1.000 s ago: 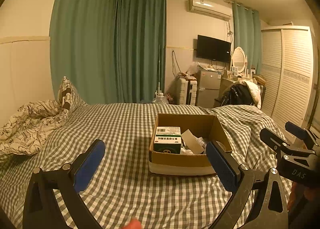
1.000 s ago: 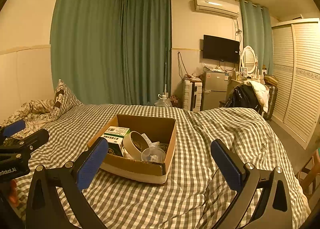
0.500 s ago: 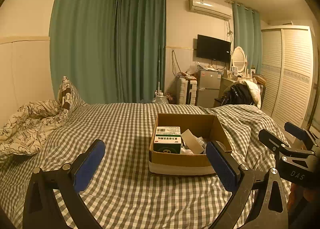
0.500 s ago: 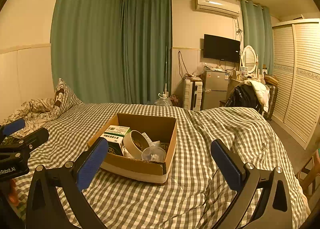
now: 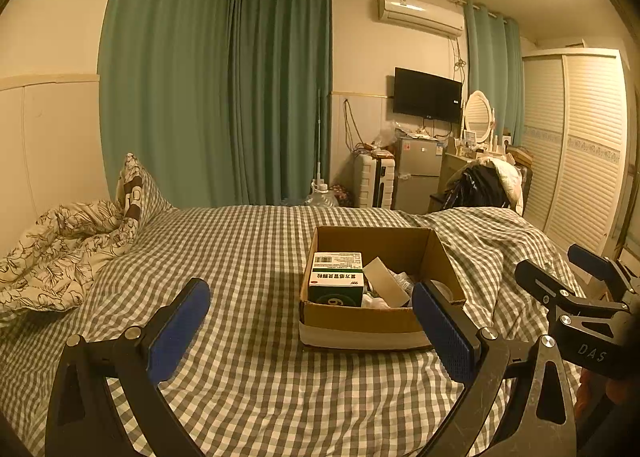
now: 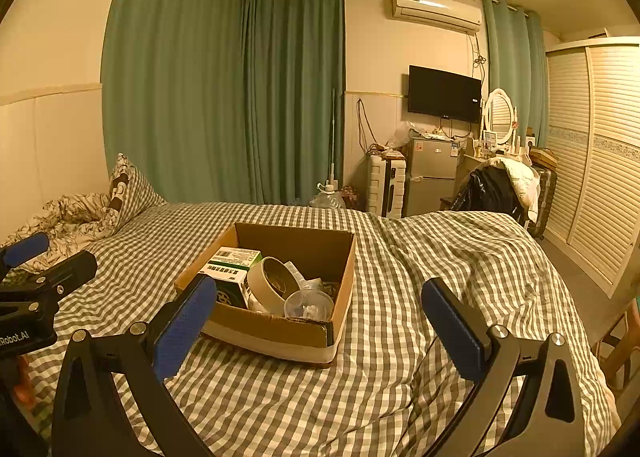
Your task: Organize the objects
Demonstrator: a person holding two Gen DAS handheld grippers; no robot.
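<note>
The cardboard box [image 5: 372, 321] with the green carton [image 5: 337, 284] sits on the bed, ahead of both tongs; left tongs [image 5: 312, 331] and right tongs [image 6: 320, 323] are wide and empty, about equally near

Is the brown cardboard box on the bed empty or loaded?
Loaded: brown cardboard box holds a green-and-white carton, a white tape roll and a clear cup.
</note>
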